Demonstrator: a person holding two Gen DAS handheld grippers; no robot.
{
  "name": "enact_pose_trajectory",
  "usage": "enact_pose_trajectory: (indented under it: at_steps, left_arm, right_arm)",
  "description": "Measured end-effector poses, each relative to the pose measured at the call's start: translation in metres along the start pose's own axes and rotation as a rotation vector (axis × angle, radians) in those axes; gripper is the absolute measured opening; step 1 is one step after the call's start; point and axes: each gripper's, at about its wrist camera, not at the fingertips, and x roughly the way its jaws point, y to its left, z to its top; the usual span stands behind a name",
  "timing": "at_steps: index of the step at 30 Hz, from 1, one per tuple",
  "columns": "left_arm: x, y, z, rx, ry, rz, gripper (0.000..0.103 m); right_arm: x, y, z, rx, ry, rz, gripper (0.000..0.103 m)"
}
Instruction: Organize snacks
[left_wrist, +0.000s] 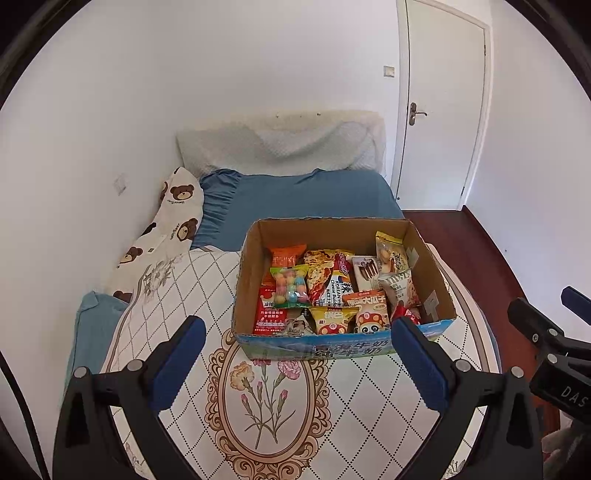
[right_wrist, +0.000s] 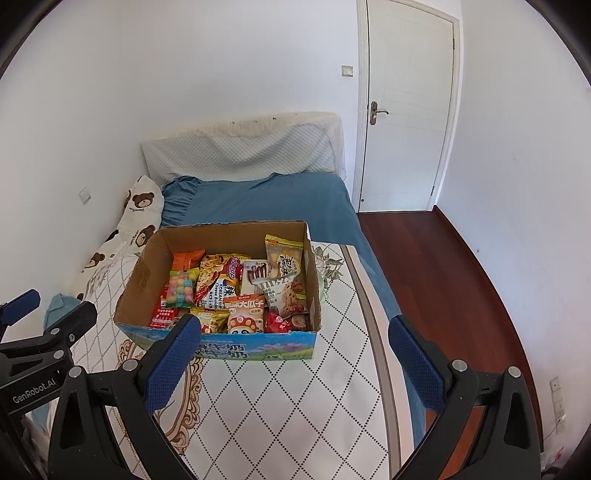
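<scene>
An open cardboard box (left_wrist: 255, 254) with a blue printed front stands on the bed's quilt and shows in the right wrist view too (right_wrist: 144, 273). It holds several snack packets, among them a clear bag of coloured balls (left_wrist: 290, 286) (right_wrist: 181, 287) and a cookie packet (left_wrist: 400, 288) (right_wrist: 284, 295). My left gripper (left_wrist: 297, 332) is open and empty, just short of the box's front wall. My right gripper (right_wrist: 295, 328) is open and empty, at the box's front right corner. Each gripper shows at the edge of the other's view.
The bed has a diamond-patterned floral quilt (left_wrist: 266, 398), a blue sheet (left_wrist: 306, 199), a bear-print pillow (left_wrist: 173, 214) by the left wall and a padded headboard (left_wrist: 280, 144). Red wooden floor (right_wrist: 436, 266) and a closed white door (right_wrist: 406, 103) lie to the right.
</scene>
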Motion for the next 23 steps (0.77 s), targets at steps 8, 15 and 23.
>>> enact_pose_trajectory:
  at_steps: [8, 15, 23]
  left_arm:
    - [-0.0006, -0.0014, -0.0008, 0.003, -0.001, -0.009, 0.103]
    - [-0.0009, -0.0017, -0.0009, 0.006, -0.003, -0.019, 0.103]
    - [-0.0040, -0.0036, -0.0020, 0.014, -0.025, -0.017, 0.103]
  right_arm:
    - [-0.0017, -0.0021, 0.0009, 0.006, 0.005, -0.003, 0.103]
    - [-0.0023, -0.0037, 0.0008, 0.012, 0.005, 0.000, 0.103]
    - [-0.0030, -0.0034, -0.0003, 0.011, 0.008, -0.003, 0.103]
